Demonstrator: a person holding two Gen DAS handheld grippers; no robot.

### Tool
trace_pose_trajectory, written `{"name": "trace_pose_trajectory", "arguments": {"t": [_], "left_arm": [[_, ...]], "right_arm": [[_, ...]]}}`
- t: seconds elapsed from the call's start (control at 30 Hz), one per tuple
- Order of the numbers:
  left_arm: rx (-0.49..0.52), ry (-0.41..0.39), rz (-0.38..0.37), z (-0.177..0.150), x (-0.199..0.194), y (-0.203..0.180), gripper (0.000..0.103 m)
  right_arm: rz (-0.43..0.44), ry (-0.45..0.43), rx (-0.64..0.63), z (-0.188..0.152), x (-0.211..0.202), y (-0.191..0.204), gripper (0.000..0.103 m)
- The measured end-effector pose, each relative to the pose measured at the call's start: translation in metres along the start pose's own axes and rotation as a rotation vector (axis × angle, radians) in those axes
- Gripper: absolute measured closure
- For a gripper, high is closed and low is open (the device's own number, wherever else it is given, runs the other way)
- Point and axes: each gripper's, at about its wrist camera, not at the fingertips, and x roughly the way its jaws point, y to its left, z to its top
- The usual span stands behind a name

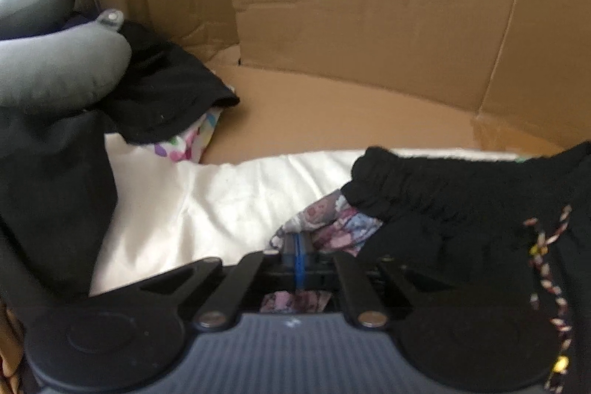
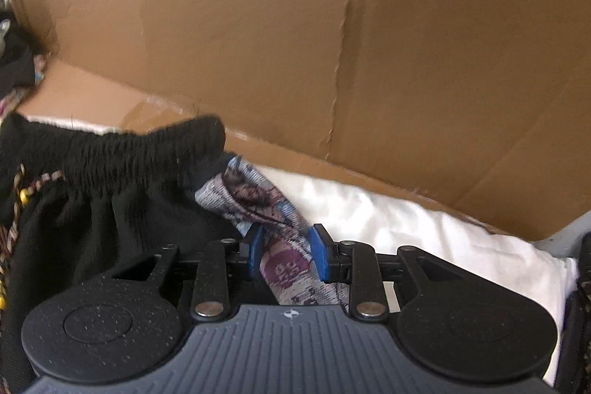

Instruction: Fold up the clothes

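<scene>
A black garment (image 1: 461, 209) with a stretchy waistband and a patterned lining (image 1: 332, 228) is seen low in both views, on a white cloth (image 1: 221, 194) that is spread in front of a big cardboard box (image 1: 369, 24). In the left wrist view, the left hand-held gripper (image 1: 295, 253) is clenched tight on a bit of the patterned lining near the bottom middle of the frame, and the blue pads are pressed together. In the right wrist view, the right hand-held gripper (image 2: 286, 253) is placed around another strip of the patterned lining (image 2: 266, 205), also near the bottom middle. Its blue fingers (image 2: 317, 253) are a little apart, with the cloth between them, so the cloth seems to be held, but how firmly cannot be told. The waistband (image 2: 122, 146) is bunched up at the left of that frame, and a braided cord with beads (image 1: 550, 283) is seen at the lower right of the left view. The garment is not folded yet; it is crumpled and looks partly inside out, since the lining is showing. More clothes are piled at the upper left of the left view: a dark heap (image 1: 166, 87), a grey padded thing (image 1: 55, 69) and a bright flowery piece (image 1: 188, 143). So the task looks to be at an early stage. The garment must still be spread flat and folded, and the pile is still waiting.
</scene>
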Motion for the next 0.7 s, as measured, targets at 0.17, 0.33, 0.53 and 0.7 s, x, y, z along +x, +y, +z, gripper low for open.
{"name": "trace_pose_trajectory", "arguments": {"t": [0.17, 0.33, 0.53, 0.7], "left_arm": [[0.041, -0.059, -0.033, -0.001, -0.020, -0.010, 0.098], [0.027, -0.053, -0.142, -0.001, -0.021, -0.028, 0.097], [0.072, -0.004, -0.216, -0.008, -0.001, -0.068, 0.097], [0.071, 0.037, -0.139, 0.000, 0.014, -0.089, 0.099]], "right_arm": [[0.069, -0.083, 0.034, -0.003, -0.026, 0.001, 0.069], [0.162, -0.077, 0.020, -0.006, -0.029, 0.028, 0.069], [0.183, -0.021, -0.038, 0.001, -0.010, 0.072, 0.069], [0.155, 0.051, 0.072, 0.006, 0.017, 0.077, 0.069]]}}
